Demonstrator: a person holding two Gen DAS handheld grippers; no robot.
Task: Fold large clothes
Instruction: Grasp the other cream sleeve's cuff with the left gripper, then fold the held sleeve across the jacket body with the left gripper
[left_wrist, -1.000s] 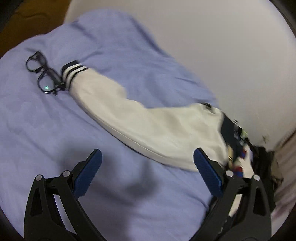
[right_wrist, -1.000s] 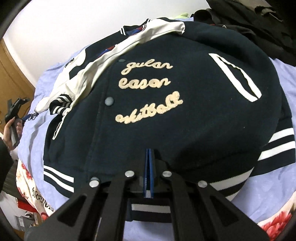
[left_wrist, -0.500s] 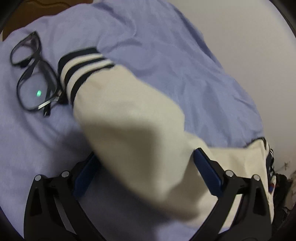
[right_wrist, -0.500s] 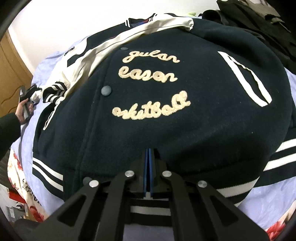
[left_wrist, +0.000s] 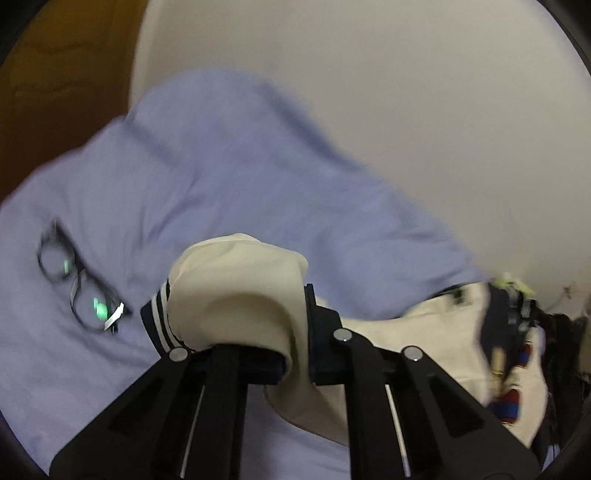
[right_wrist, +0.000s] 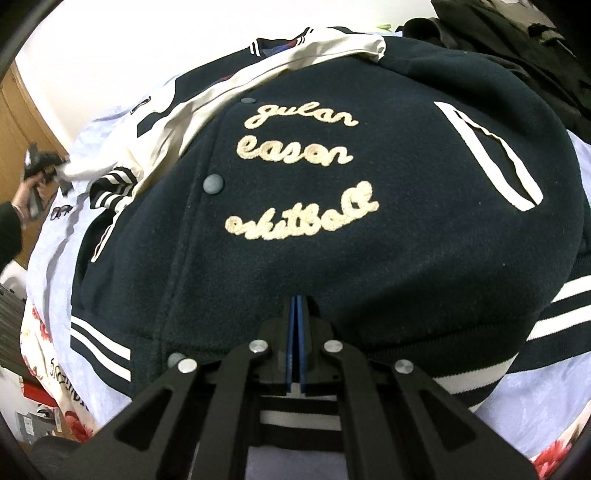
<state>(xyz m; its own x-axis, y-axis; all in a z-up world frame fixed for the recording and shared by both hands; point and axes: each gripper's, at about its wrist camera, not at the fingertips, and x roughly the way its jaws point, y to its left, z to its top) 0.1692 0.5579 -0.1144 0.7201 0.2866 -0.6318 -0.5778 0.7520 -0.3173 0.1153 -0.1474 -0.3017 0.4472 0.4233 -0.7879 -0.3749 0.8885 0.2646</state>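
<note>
Left gripper (left_wrist: 295, 325): jaws just closed, now clamped on the cream sleeve (left_wrist: 236, 295) of the varsity jacket (right_wrist: 332, 206), with a bunched fold of the fabric pinched between them. Sleeve humped up above the jaws; striped navy-and-white cuff (left_wrist: 159, 325) hanging on the left side of the grip, close to the lavender bedsheet (left_wrist: 221, 166). Rest of the sleeve trailing right toward the jacket body at the right edge of the left wrist view, much blurred there. Black-framed glasses (left_wrist: 81, 291) lying on the sheet to the left of the cuff, near it but apart.

Right gripper (right_wrist: 296, 343): jaws fully together, blue pads meeting face to face, at the striped hem band (right_wrist: 299, 424) of the jacket; band running under the gripper frame, but whether any fabric is caught between the pads cannot be told.

Jacket spread front up on the bed, navy body with cream script lettering (right_wrist: 299, 173), grey snap button (right_wrist: 213, 184) on the placket, white-trimmed pocket (right_wrist: 491, 155) on the right. Other cream sleeve laid across the upper left of the jacket front. Dark clothes (right_wrist: 517, 33) piled beyond the jacket at upper right. At the far left of the right wrist view, a hand (right_wrist: 27, 195) in a dark sleeve holding the left gripper, with pale fabric at its tip. White wall (left_wrist: 369, 92) behind the bed.
</note>
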